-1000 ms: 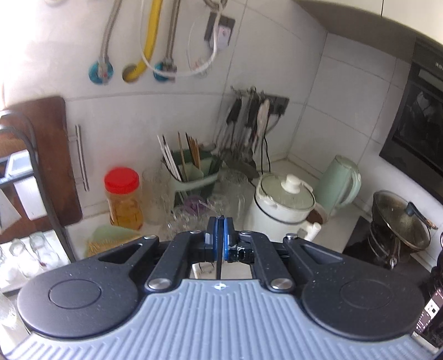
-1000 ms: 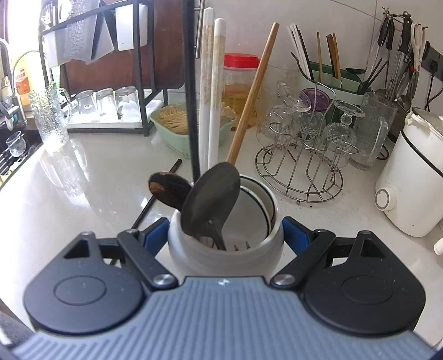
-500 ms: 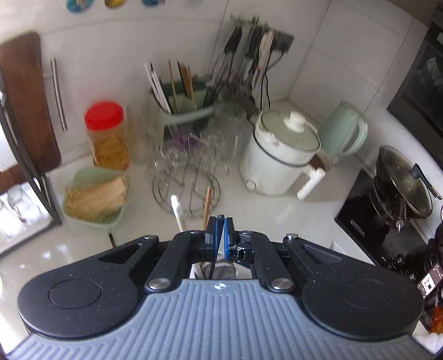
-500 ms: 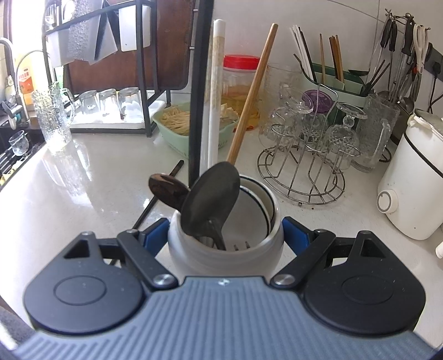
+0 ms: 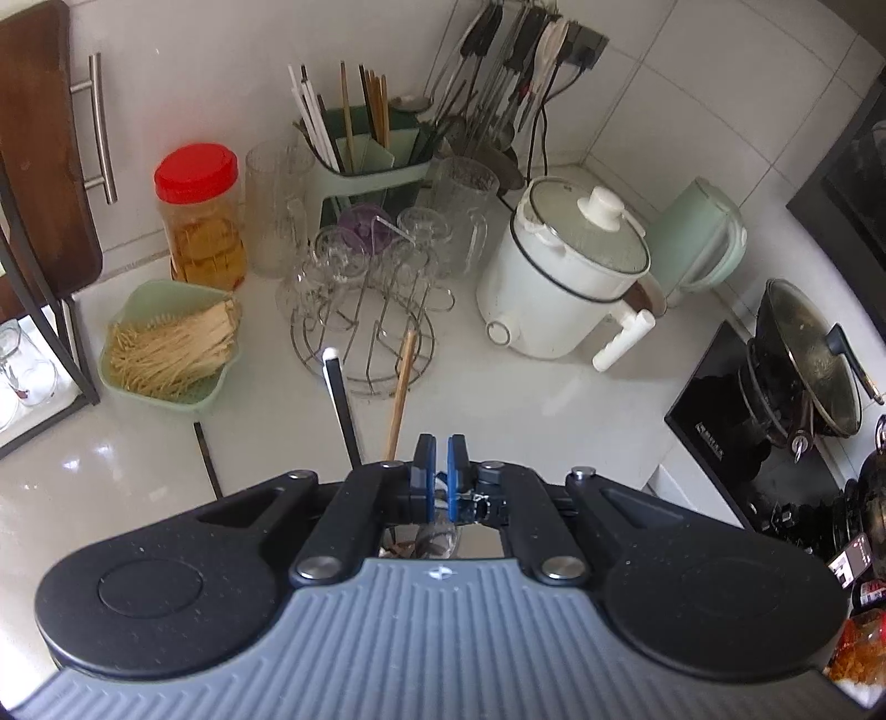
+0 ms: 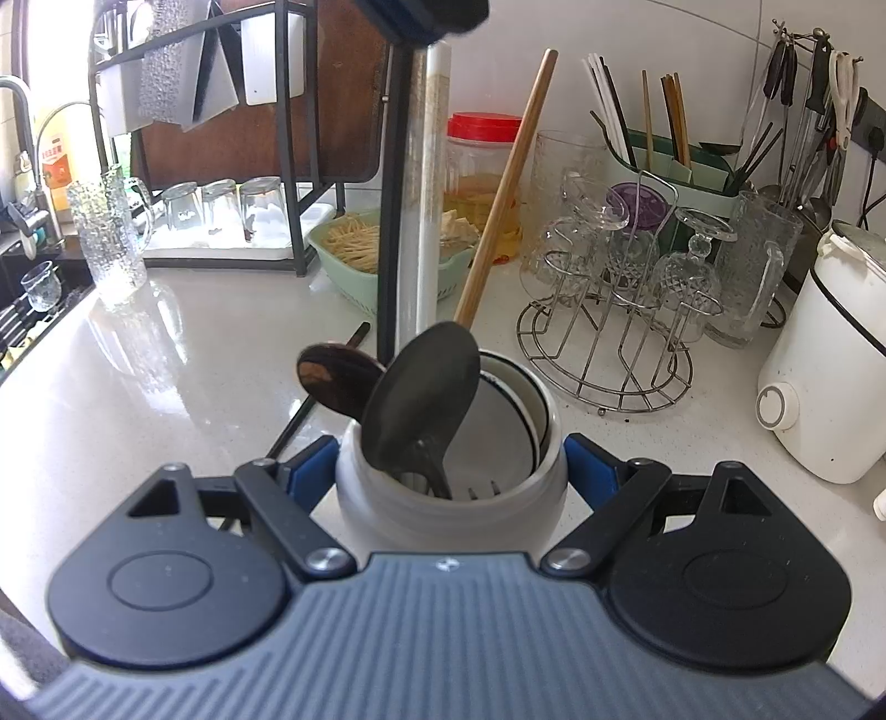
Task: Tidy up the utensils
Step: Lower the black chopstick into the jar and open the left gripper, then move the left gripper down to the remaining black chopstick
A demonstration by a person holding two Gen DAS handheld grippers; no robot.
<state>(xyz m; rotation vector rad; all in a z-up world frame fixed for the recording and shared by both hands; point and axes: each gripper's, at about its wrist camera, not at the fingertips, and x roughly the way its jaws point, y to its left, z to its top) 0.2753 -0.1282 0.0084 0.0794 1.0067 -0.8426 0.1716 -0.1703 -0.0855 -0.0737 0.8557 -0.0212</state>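
My right gripper (image 6: 451, 471) is shut on a white ceramic utensil crock (image 6: 451, 498) that stands on the counter. The crock holds a black spoon (image 6: 423, 401), a dark brown spoon (image 6: 338, 379), a white-handled utensil (image 6: 429, 210), a wooden stick (image 6: 506, 188) and a black handle (image 6: 393, 221). My left gripper (image 5: 441, 468) is above the crock, its blue pads almost closed on the top of the black handle; its body shows at the top edge of the right wrist view (image 6: 426, 16). The white handle tip (image 5: 331, 354) and the wooden stick (image 5: 401, 382) poke up in the left wrist view.
A wire glass rack (image 6: 606, 343) with upturned glasses stands behind the crock. A green basket of noodles (image 5: 166, 346), a red-lidded jar (image 5: 199, 216), a white cooker (image 5: 565, 277), a green chopstick caddy (image 5: 365, 160) and a black dish rack (image 6: 288, 138) ring the counter. A black stick (image 5: 207, 459) lies on the counter.
My left gripper has come down over the crock, lowering the black handle into it. My right gripper and the crock have stayed put.
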